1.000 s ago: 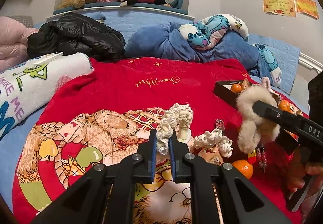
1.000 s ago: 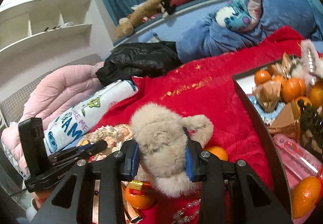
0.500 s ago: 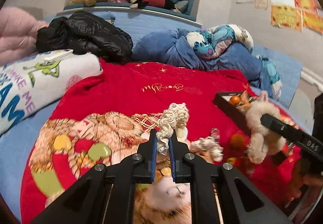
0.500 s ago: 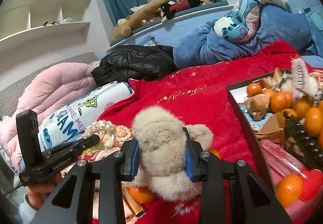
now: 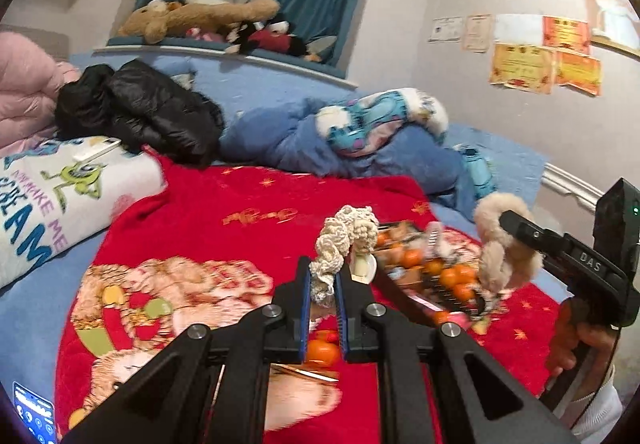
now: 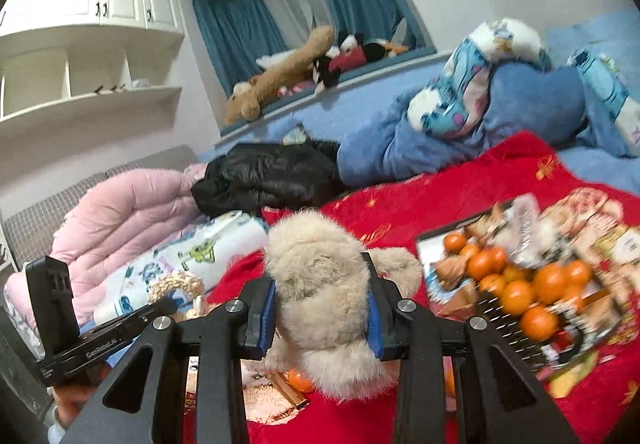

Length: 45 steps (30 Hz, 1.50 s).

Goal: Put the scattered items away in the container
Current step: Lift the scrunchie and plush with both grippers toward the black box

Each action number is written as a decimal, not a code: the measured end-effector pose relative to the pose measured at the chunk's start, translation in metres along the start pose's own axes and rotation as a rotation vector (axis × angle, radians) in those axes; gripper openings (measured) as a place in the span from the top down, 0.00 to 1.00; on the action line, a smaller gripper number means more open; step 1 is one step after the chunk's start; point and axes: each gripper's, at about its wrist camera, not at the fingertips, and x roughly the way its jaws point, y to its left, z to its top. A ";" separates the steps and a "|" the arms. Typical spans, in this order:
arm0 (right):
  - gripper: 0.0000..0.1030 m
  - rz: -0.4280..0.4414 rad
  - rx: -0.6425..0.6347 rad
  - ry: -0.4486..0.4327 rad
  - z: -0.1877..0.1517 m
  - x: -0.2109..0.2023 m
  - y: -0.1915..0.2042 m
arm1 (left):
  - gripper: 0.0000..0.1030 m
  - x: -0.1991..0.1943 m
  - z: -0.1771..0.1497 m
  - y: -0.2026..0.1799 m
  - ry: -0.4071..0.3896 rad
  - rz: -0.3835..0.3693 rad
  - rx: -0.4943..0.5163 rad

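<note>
My left gripper (image 5: 323, 278) is shut on a cream crocheted hair tie (image 5: 346, 236) and holds it up above the red blanket (image 5: 240, 220). My right gripper (image 6: 320, 284) is shut on a beige fluffy fur piece (image 6: 320, 308), which bulges out between its pads. Each gripper shows in the other's view: the right gripper (image 5: 516, 228) with the fur piece (image 5: 500, 248) at the right, the left gripper (image 6: 160, 306) with the hair tie (image 6: 176, 284) at the left. The black tray (image 6: 422, 242) holding several oranges (image 6: 516, 296) lies lower right; in the left wrist view the tray (image 5: 394, 290) is just beyond my fingers.
A loose orange (image 5: 320, 350) and a gold-wrapped piece lie on the blanket under my grippers. A phone (image 5: 34, 416) lies at the bed's near left corner. A black jacket (image 5: 140, 112), a blue duvet (image 5: 360, 152), a printed pillow (image 5: 60, 196) and a pink quilt (image 6: 120, 212) ring the blanket.
Both grippers have risen off the blanket with their loads. The tray now sits lower and nearer the middle in both views, and the items left on the blanket have dropped below the fingers.
</note>
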 end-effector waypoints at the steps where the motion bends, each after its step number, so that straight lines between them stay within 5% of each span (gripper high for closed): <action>1: 0.67 -0.005 -0.002 -0.006 0.003 -0.007 -0.001 | 0.89 -0.003 0.002 -0.008 0.000 -0.005 0.007; 14: 0.67 -0.128 0.006 -0.074 0.022 -0.115 -0.055 | 0.89 -0.009 0.002 -0.143 0.052 -0.153 0.117; 22: 0.66 -0.164 0.010 -0.115 0.037 -0.148 -0.077 | 0.89 -0.003 0.014 -0.186 0.043 -0.173 0.129; 35: 0.67 -0.146 -0.011 -0.148 0.076 -0.137 -0.095 | 0.89 0.043 0.058 -0.211 0.051 -0.144 0.149; 45: 0.67 -0.134 0.058 -0.093 0.063 -0.087 -0.132 | 0.89 0.123 0.054 -0.201 0.100 -0.113 0.153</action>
